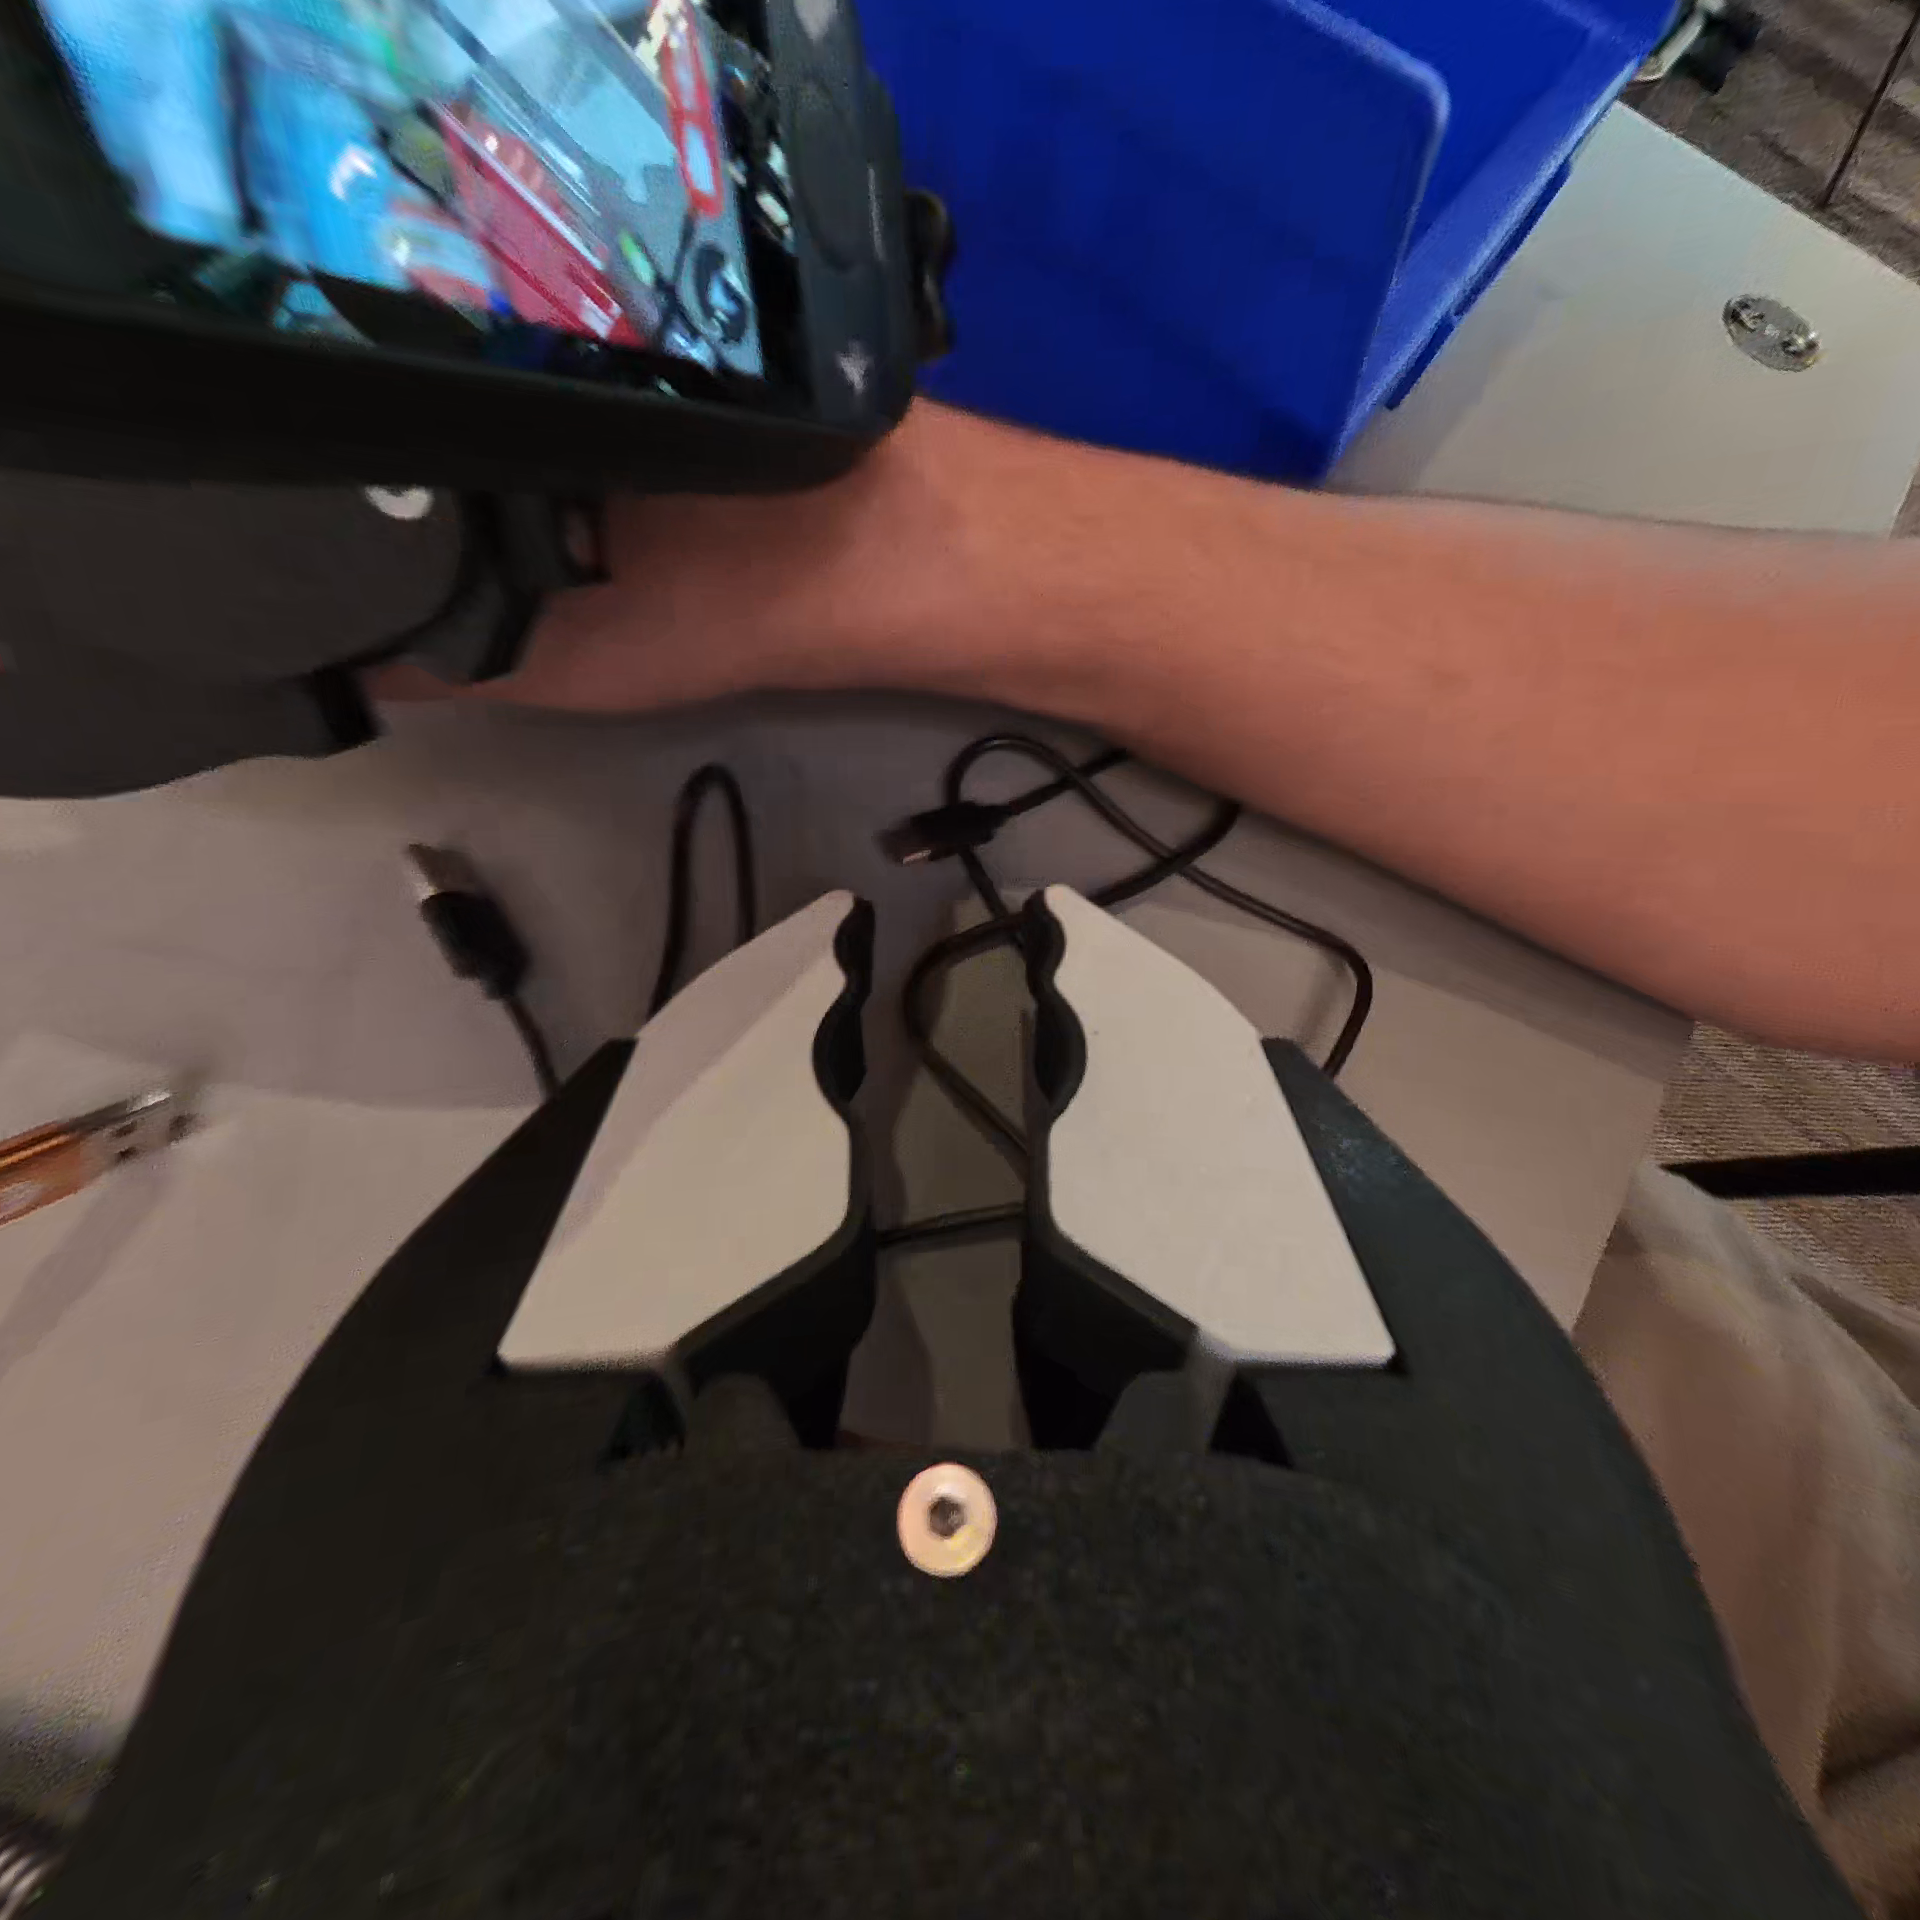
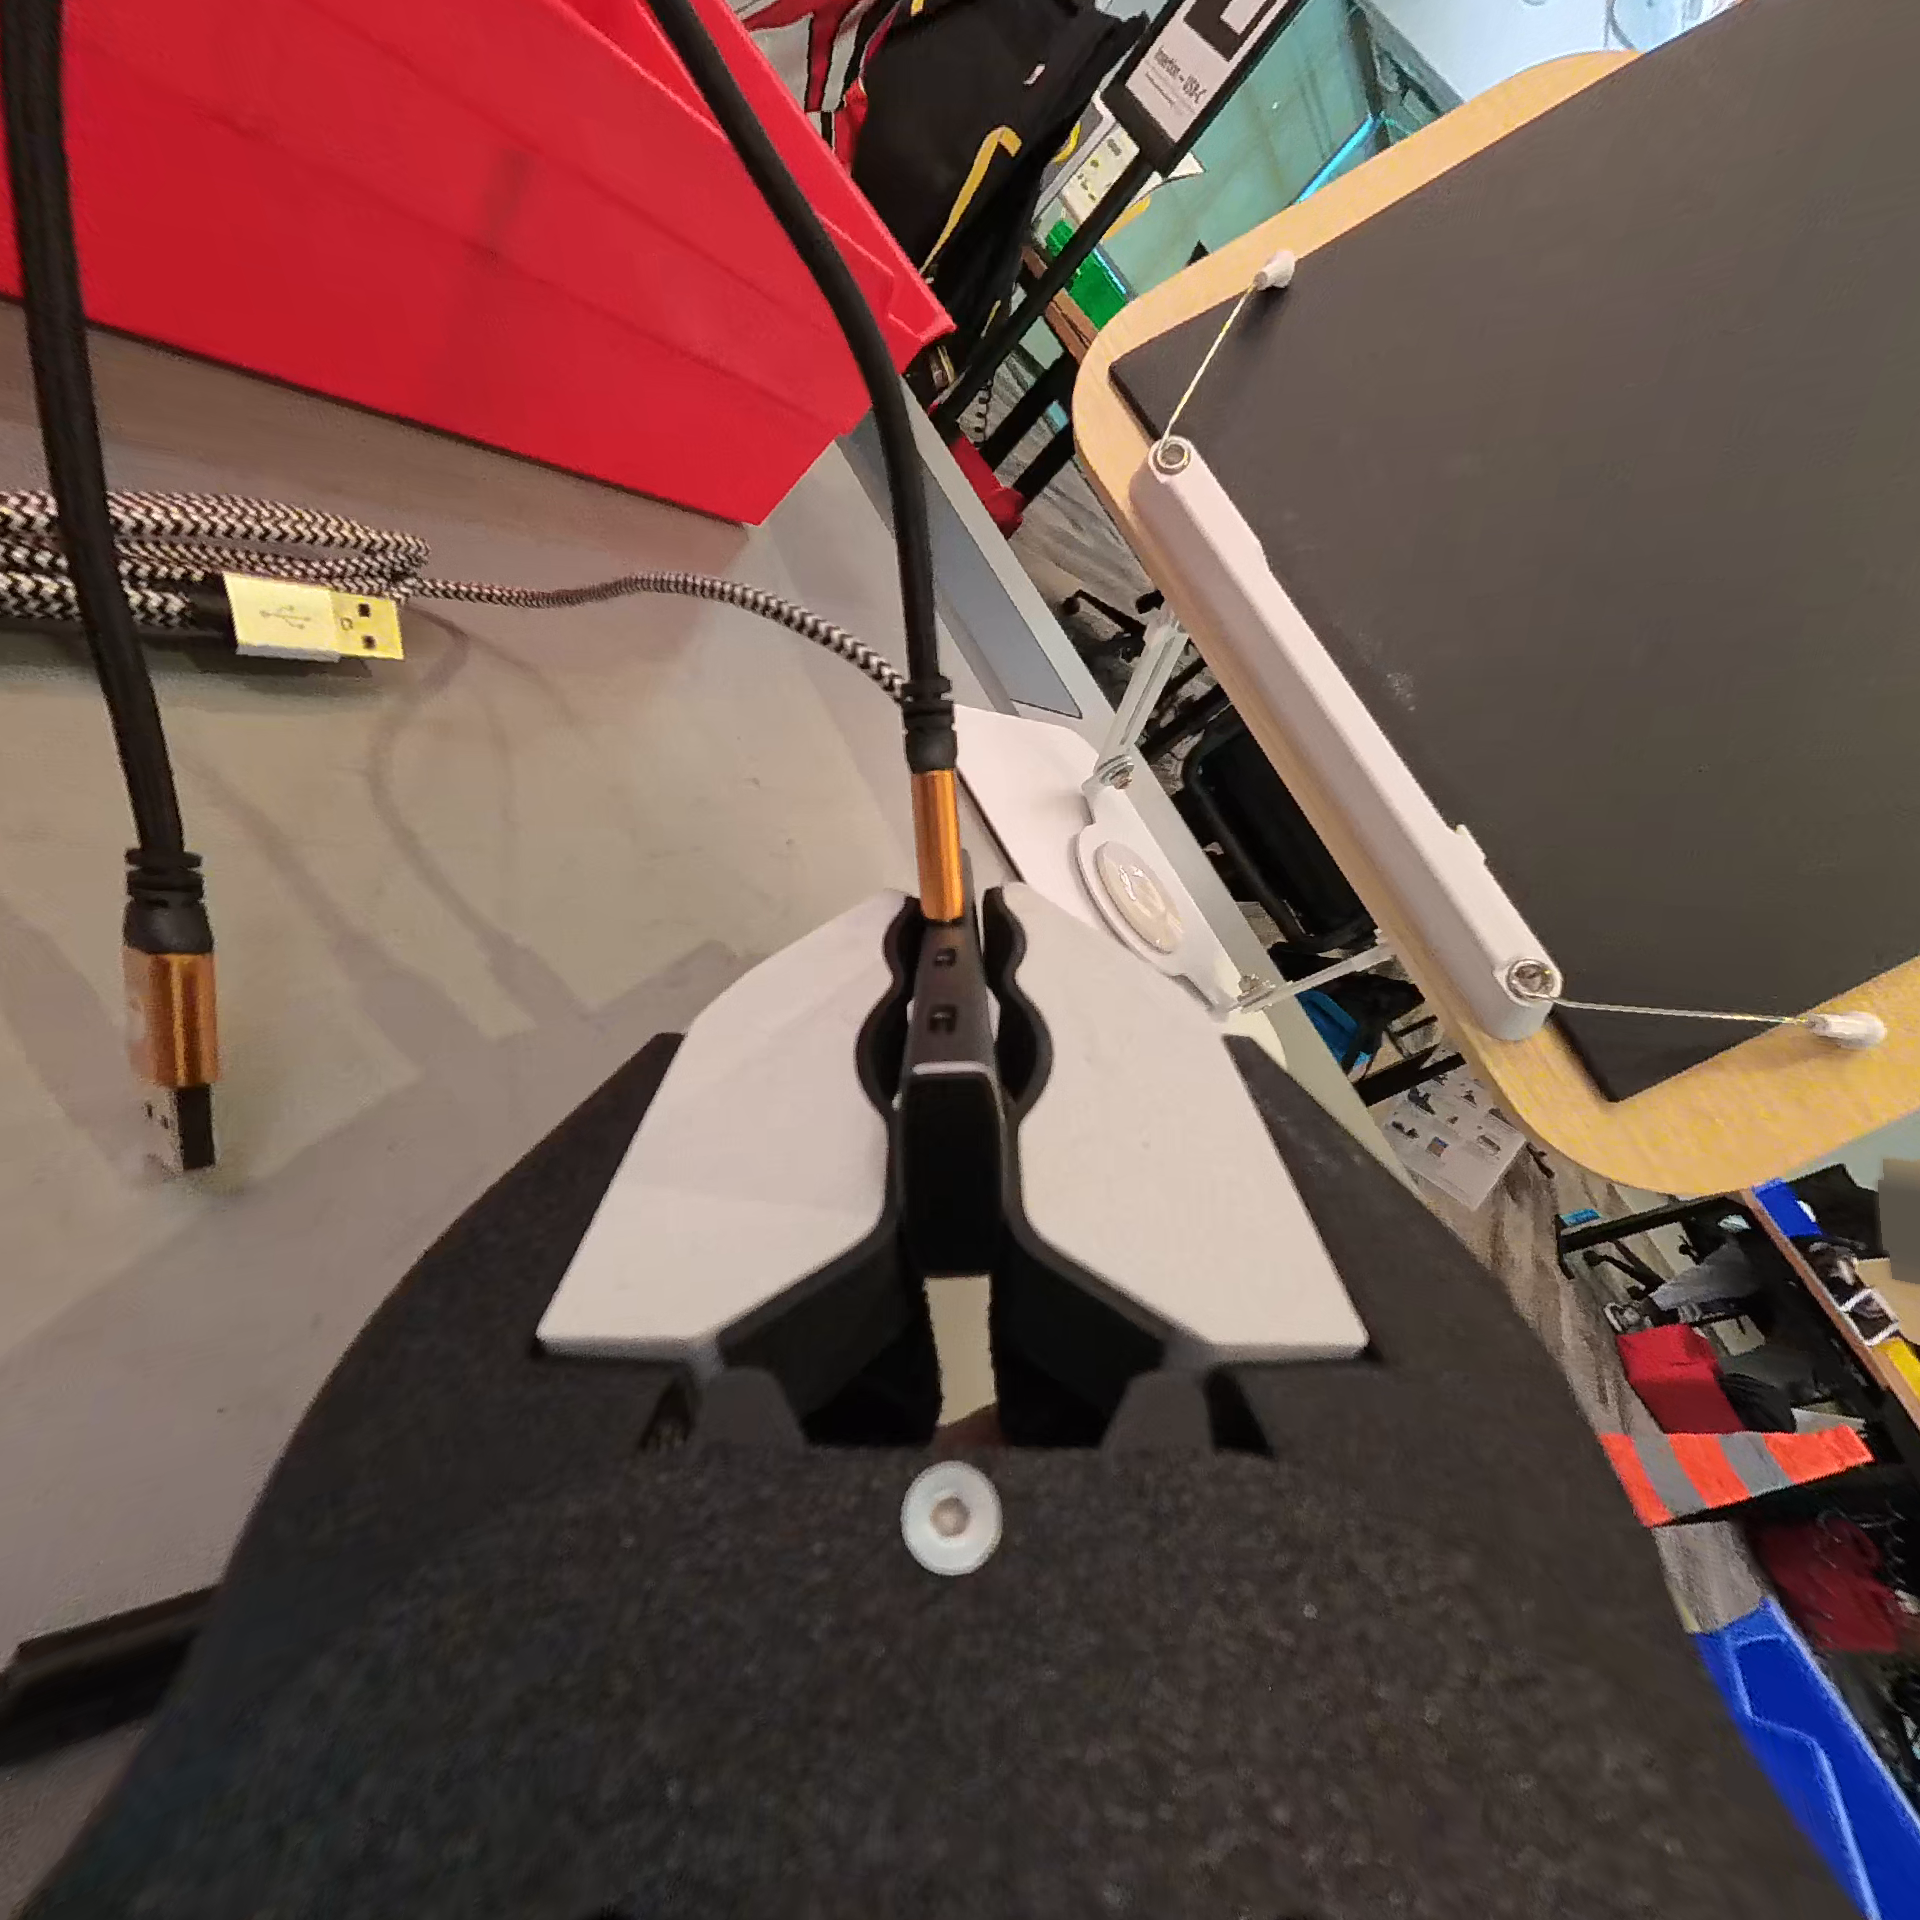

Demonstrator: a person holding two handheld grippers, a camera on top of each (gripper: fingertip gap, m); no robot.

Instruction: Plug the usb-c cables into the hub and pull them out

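A: What has the right gripper (image 2: 948,914) got between its jaws?

B: They are clamped on a slim black hub (image 2: 948,1049), seen edge-on at the centre of the right wrist view, two small ports showing on its narrow face. A black braided cable with a copper-coloured plug (image 2: 935,847) stands in the hub's far end, its cord arching to the top of the frame.

A: And the cable's other end?

B: It hangs at the left of the frame: a copper-sleeved USB-A plug (image 2: 171,1049), tip down over the grey table (image 2: 468,883).

A: Anything else on that table?

B: A black-and-white braided cable (image 2: 208,540) lies bundled at the left edge, its gold USB-A plug (image 2: 312,620) flat beside it. A red bin (image 2: 436,239) fills the upper left; a black board with a wooden rim (image 2: 1558,499) tilts in from the upper right.

A: The left gripper (image 1: 948,914)?

B: Its jaws stand apart with nothing in them, low in the left wrist view over a thin black cable (image 1: 1143,883) looped on the table (image 1: 260,935). One small connector (image 1: 925,836) lies just past the fingertips, another plug (image 1: 462,925) to the left.

A: What crosses above?

B: A person's forearm (image 1: 1247,623), running from the right edge toward the other gripper's black body and its phone screen (image 1: 416,177) at upper left. A blue bin (image 1: 1195,208) sits behind it.
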